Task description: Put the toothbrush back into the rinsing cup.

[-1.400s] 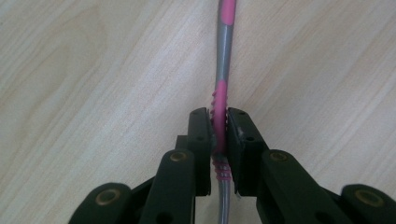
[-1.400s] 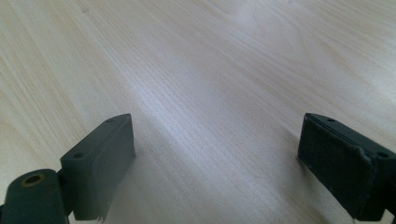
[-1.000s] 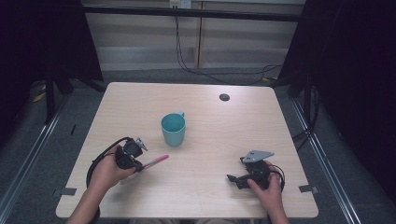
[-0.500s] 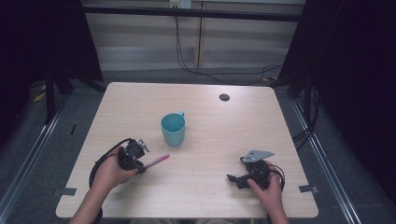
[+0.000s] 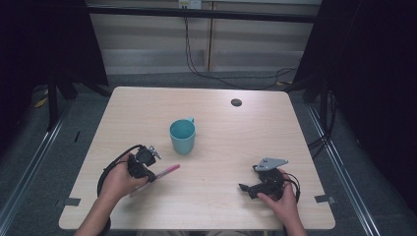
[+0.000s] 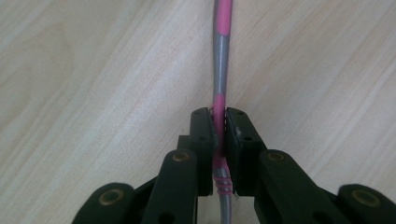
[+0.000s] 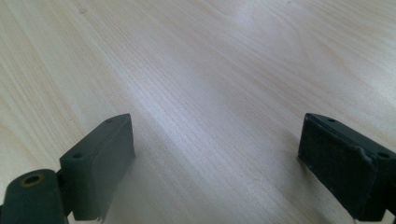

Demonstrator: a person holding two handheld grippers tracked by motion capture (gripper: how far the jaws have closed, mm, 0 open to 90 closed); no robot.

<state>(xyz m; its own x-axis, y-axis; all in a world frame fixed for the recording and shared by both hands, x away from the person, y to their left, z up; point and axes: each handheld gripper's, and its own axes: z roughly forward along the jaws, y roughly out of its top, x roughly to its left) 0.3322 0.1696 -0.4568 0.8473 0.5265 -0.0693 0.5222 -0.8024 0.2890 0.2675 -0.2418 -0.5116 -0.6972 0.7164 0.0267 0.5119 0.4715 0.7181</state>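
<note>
A pink and grey toothbrush (image 6: 220,70) is clamped between the pads of the left gripper (image 6: 219,122), which have just been closing on its handle. The toothbrush (image 5: 162,173) is seen lying low over the counter (image 5: 216,206) near the front left corner, with the left gripper (image 5: 147,172) at its nearer end. A teal mug (image 5: 182,136) is placed upright near the counter's middle, well apart. The right gripper (image 7: 217,154) is held wide open over bare wood near the front right corner (image 5: 246,188), nothing being grasped.

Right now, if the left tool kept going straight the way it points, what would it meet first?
Probably nothing: the left tool, shut on the toothbrush, points right across bare table, passing in front of the cup. Depth is uncertain.
</note>
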